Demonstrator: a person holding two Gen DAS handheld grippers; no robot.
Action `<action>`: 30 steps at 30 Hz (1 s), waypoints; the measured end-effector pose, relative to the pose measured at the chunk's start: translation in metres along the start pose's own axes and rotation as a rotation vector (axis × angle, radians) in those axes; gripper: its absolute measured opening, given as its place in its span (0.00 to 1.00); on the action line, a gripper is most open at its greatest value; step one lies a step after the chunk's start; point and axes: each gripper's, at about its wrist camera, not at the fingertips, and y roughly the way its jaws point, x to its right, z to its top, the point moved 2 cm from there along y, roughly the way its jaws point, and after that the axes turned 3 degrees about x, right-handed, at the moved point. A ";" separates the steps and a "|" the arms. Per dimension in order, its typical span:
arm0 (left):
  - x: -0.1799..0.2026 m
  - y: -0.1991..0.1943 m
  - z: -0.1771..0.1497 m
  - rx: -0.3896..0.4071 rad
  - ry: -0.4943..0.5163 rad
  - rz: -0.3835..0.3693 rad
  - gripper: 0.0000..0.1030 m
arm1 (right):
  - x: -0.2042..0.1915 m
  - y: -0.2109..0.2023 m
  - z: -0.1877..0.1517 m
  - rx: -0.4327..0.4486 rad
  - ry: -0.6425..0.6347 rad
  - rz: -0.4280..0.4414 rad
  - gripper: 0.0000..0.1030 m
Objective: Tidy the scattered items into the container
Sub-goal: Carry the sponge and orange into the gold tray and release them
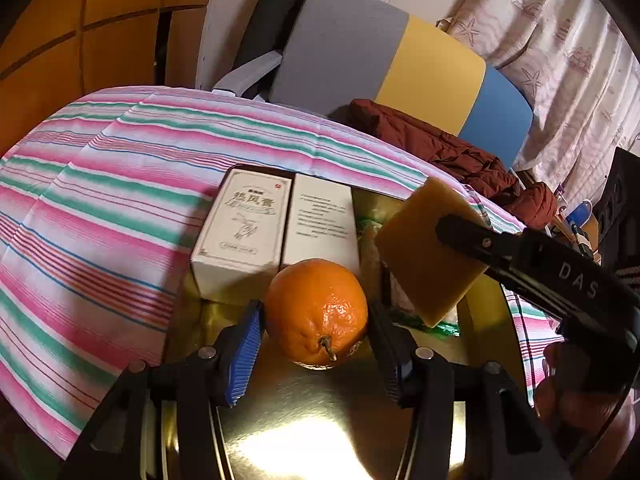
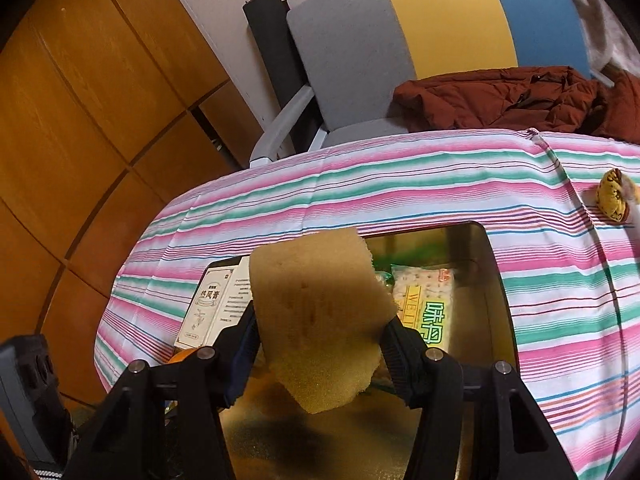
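A gold metal tin [image 1: 320,420] lies open on the striped tablecloth. An orange [image 1: 316,312] rests in it between the fingers of my left gripper [image 1: 316,348], which is open with small gaps on both sides. A white box [image 1: 240,228] lies in the tin behind the orange. My right gripper [image 2: 320,340] is shut on a yellow sponge [image 2: 320,312] and holds it above the tin [image 2: 492,280]; the sponge also shows in the left wrist view [image 1: 428,248]. A snack packet [image 2: 424,304] lies in the tin under the sponge.
A small yellow and brown object [image 2: 612,200] lies on the striped cloth [image 2: 360,192] to the right of the tin. A chair [image 2: 400,40] with a red-brown jacket [image 2: 500,96] stands behind the table. Wooden cabinets are at the left.
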 end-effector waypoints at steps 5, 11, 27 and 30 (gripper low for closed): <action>-0.001 -0.006 -0.005 0.009 0.016 0.014 0.51 | -0.003 0.006 0.004 0.002 0.004 -0.016 0.56; -0.010 0.001 -0.013 -0.041 0.012 0.081 0.51 | -0.008 0.022 0.009 -0.002 0.042 -0.044 0.65; 0.001 -0.011 -0.014 0.027 0.031 0.082 0.54 | 0.004 0.007 0.002 0.008 0.078 0.036 0.52; -0.005 -0.015 -0.011 0.038 0.004 0.086 0.54 | -0.001 0.015 -0.001 -0.020 0.110 0.117 0.51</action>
